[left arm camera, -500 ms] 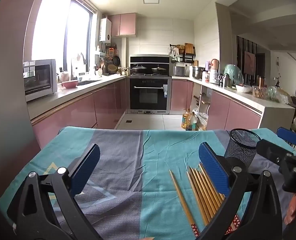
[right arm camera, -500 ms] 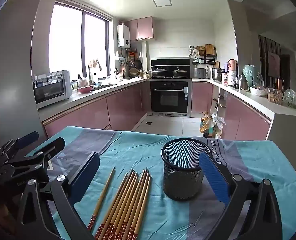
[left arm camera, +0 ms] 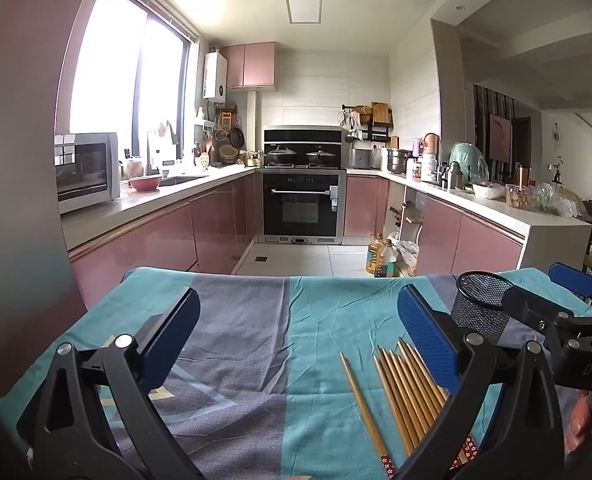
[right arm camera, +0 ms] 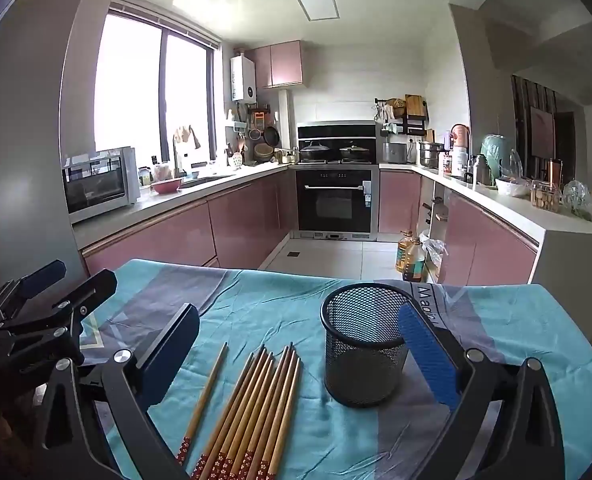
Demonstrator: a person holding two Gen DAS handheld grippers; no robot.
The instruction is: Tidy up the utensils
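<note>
Both sets of fingers stood wide apart and empty: the left gripper (left arm camera: 297, 344) over bare cloth, the right gripper (right arm camera: 297, 350) above the chopsticks (right arm camera: 252, 412), which lay on the bench beside the cup (right arm camera: 361, 344). A careless pinch could have scattered the row or tipped the light cup.

One mesh cup (right arm camera: 363, 344), nine chopsticks (right arm camera: 256, 408), two oil bottles (right arm camera: 409, 258).
</note>
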